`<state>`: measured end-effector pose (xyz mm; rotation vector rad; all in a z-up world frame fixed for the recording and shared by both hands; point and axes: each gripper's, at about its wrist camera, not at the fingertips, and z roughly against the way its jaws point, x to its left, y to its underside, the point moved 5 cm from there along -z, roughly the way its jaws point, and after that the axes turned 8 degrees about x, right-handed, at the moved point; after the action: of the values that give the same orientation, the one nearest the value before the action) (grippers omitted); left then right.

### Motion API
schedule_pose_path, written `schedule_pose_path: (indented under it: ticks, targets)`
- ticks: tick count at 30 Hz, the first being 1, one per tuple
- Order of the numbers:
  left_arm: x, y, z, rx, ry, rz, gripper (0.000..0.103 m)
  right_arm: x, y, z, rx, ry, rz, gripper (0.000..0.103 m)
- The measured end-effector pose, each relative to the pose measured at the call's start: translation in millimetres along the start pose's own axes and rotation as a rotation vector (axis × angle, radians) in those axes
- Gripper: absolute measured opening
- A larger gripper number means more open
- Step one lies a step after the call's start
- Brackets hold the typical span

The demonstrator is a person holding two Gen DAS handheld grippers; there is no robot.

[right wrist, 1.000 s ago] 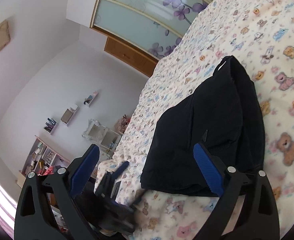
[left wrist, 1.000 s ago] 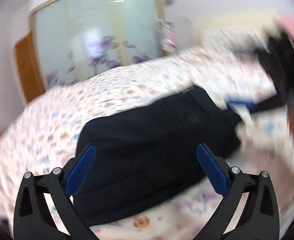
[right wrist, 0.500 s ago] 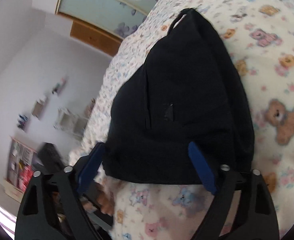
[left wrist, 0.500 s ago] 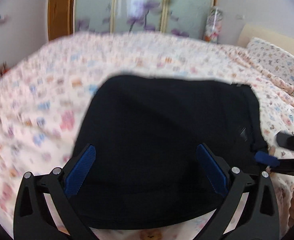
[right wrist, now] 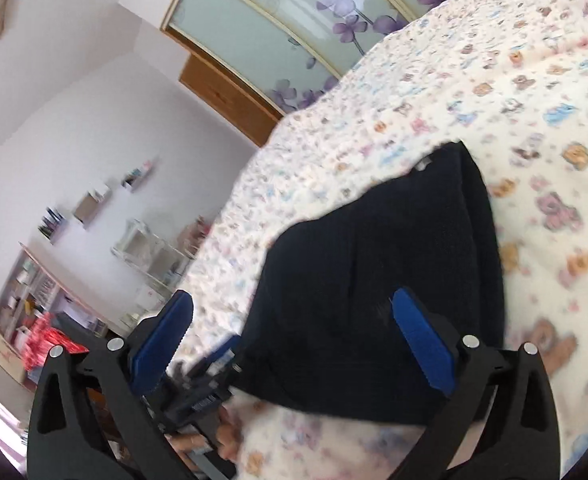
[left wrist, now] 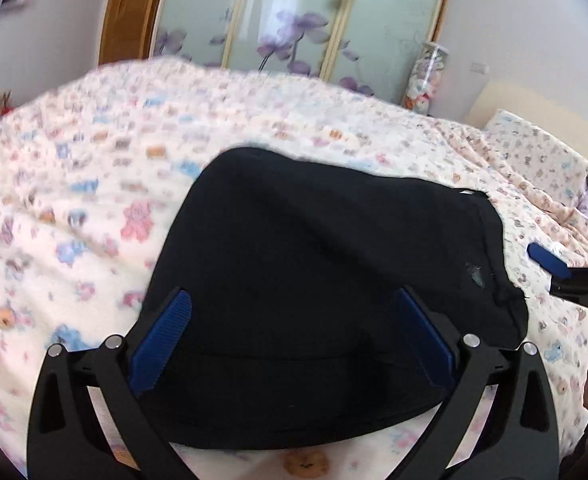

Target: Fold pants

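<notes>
Through my left wrist camera, my left tongs (left wrist: 291,336) hang with their blue-padded fingers spread wide apart, gripping nothing, above the folded black fabric pants (left wrist: 334,280). The pants lie as a compact dark bundle on the cream bedspread printed with little bears (left wrist: 93,184). At the right edge, one blue tip of my right tongs (left wrist: 550,262) shows just beside the bundle.

Through my right wrist camera, my right tongs (right wrist: 291,336) are likewise spread wide and empty over the pants (right wrist: 374,280) on the bedspread (right wrist: 494,80). My left tongs (right wrist: 213,364) appear low on the left, at the near edge of the bundle.
</notes>
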<state>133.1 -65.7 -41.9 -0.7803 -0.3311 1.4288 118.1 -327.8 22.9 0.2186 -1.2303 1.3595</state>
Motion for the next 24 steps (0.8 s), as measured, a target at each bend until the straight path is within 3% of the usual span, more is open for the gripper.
schedule_pose_path:
  ticks: [3, 7, 10, 14, 21, 24]
  targets:
    - [-0.7, 6.6, -4.2, 0.004, 0.000, -0.012, 0.101, -13.5, -12.6, -18.3, 0.016, 0.020, -0.031, 0.102]
    - [1.5, 11.5, -2.8, -0.005, 0.031, -0.001, 0.101, -54.7, -27.5, -48.4, 0.055, 0.119, -0.101, 0.099]
    - [2.3, 12.0, -5.5, 0.007, 0.056, -0.005, 0.101, -76.3, -29.2, -51.7, 0.024, 0.091, -0.164, 0.089]
    - [-0.8, 12.8, -7.8, 0.017, 0.032, -0.020, 0.101, -87.4, -29.6, -44.7, 0.002, -0.004, -0.232, 0.089]
    - [2.7, 12.2, -7.5, 0.014, 0.045, -0.002, 0.101, -49.8, -22.3, -23.5, 0.013, 0.007, -0.142, 0.093]
    - [0.0, 12.4, -9.3, 0.024, 0.017, -0.017, 0.101, -12.0, -9.8, -14.3, 0.110, -0.035, -0.013, 0.097]
